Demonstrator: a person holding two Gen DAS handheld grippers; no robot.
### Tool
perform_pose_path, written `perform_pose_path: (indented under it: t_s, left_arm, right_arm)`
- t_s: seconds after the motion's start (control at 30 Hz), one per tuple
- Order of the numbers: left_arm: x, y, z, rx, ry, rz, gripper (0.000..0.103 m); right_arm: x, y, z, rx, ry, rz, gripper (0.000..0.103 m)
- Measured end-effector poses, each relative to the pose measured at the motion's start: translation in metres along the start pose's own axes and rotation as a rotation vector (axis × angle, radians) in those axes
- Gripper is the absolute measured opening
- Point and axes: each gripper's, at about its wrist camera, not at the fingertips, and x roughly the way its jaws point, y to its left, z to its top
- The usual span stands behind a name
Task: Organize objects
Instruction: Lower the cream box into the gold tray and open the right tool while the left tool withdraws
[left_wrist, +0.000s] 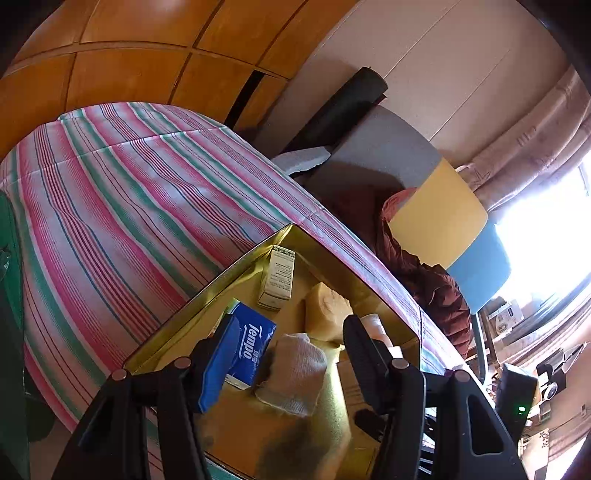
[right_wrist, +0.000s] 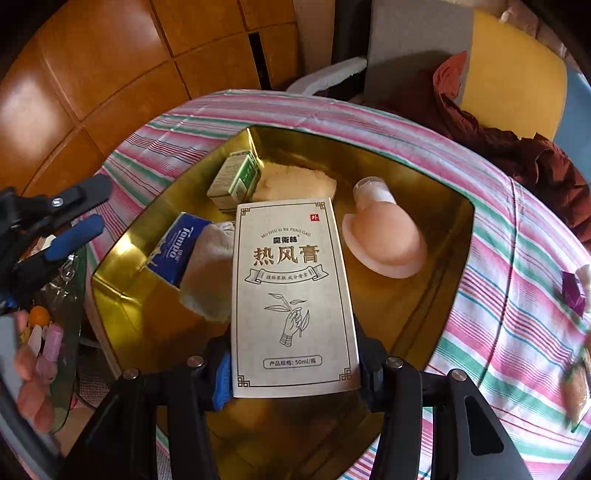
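The right tongs, clamped on a white carton, hold it above the gold tin on the striped table; lowering it flat into the bare floor beside the peach cup looks safest. The left tongs gape, empty, over the tin's tissue pack.

tissue pack, cloth and small box inside tin on table

Tin: glossy gold metal, mirror-smooth. Ointment box: matt printed cardboard. Tempo tissue pack: glossy blue plastic film. Tablecloth: striped woven cloth. Cabinet: polished wood.
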Motion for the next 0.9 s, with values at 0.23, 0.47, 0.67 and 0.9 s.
perform_pose_path:
  t_s: [0.23, 0.47, 0.67, 0.9]
  left_arm:
    - [0.001, -0.002, -0.001, 0.000, 0.005, -0.012, 0.059]
    - [-0.001, -0.005, -0.002, 0.000, 0.000, -0.010, 0.059]
    - [0.001, -0.008, -0.004, 0.012, 0.009, -0.012, 0.059]
    - [0.007, -0.011, -0.011, 0.023, 0.029, -0.006, 0.059]
  right_arm:
    - [0.020, 0.003, 0.011, 0.013, 0.024, -0.032, 0.052]
    - [0.037, -0.005, 0.029, 0.085, 0.012, -0.044, 0.052]
    - [0.031, -0.013, 0.037, 0.108, -0.083, 0.043, 0.076]
    - [-0.011, -0.029, 0.015, 0.169, -0.186, 0.115, 0.085]
